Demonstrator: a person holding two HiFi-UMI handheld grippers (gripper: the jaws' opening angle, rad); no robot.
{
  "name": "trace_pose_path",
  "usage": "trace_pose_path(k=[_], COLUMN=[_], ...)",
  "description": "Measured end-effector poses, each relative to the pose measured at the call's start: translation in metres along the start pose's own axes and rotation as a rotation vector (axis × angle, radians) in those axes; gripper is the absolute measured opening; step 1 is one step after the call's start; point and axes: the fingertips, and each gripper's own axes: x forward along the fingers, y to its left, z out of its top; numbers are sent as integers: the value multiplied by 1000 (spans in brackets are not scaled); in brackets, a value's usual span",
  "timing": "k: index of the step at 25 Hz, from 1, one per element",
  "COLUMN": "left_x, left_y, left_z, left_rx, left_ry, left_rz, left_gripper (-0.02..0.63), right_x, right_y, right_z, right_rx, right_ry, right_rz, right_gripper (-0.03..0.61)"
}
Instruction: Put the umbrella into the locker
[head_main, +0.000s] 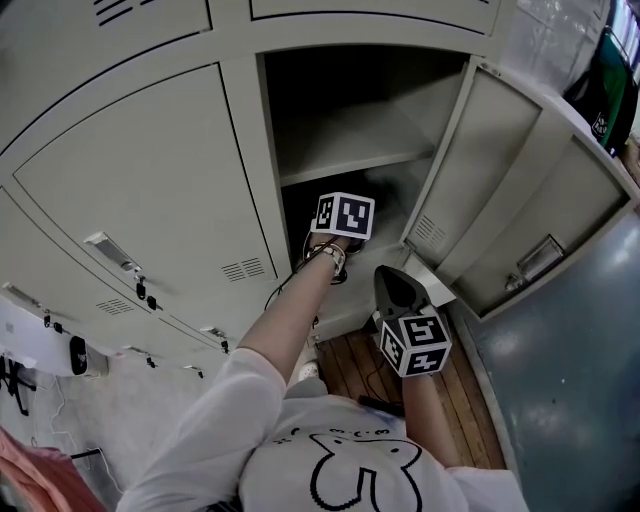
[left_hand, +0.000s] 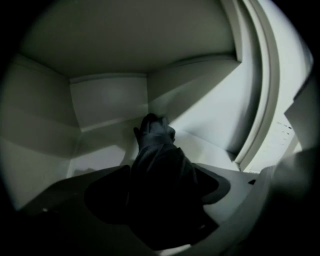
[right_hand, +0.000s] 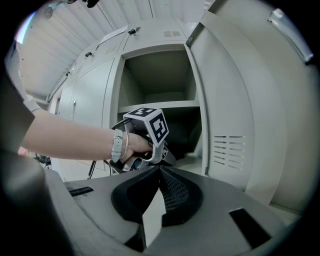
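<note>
The dark folded umbrella (left_hand: 155, 147) lies on the floor of the open locker's lower compartment (left_hand: 107, 102), its tip toward the back wall. My left gripper (left_hand: 167, 187) is open, its jaws wide on either side of the umbrella's near end. From the head view only its marker cube (head_main: 343, 215) shows at the locker mouth; the jaws are hidden inside. My right gripper (head_main: 386, 276) hangs shut and empty in front of the locker, below the left hand, its tips (right_hand: 160, 169) meeting. The right gripper view shows the left gripper (right_hand: 148, 131) reaching under the shelf (right_hand: 159, 105).
The locker door (head_main: 500, 190) swings open to the right, close beside my right gripper. A shelf (head_main: 350, 150) divides the locker. Closed locker doors with latches (head_main: 150, 200) fill the left. Below are a wooden floor strip (head_main: 350, 365) and grey floor (head_main: 570, 380).
</note>
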Motion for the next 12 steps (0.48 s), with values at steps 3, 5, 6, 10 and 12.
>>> trace_pose_path(k=[3, 5, 6, 10, 12], left_x=[-5, -10, -13, -31, -43], left_y=[-5, -8, -10, -17, -19], left_z=[1, 0, -1, -2, -4], left_rx=[25, 39, 47, 82, 95], left_ry=[-35, -52, -61, -100, -123], left_rz=[3, 5, 5, 5, 8], left_gripper=[408, 410, 413, 416, 416], right_x=[-2, -5, -7, -17, -23], right_y=[-1, 0, 0, 2, 4], right_z=[1, 3, 4, 3, 2], right_rx=[0, -6, -8, -10, -12], right_ry=[-3, -8, -10, -13, -15], right_rz=[-5, -5, -5, -5, -4], right_gripper=[15, 15, 15, 15, 15])
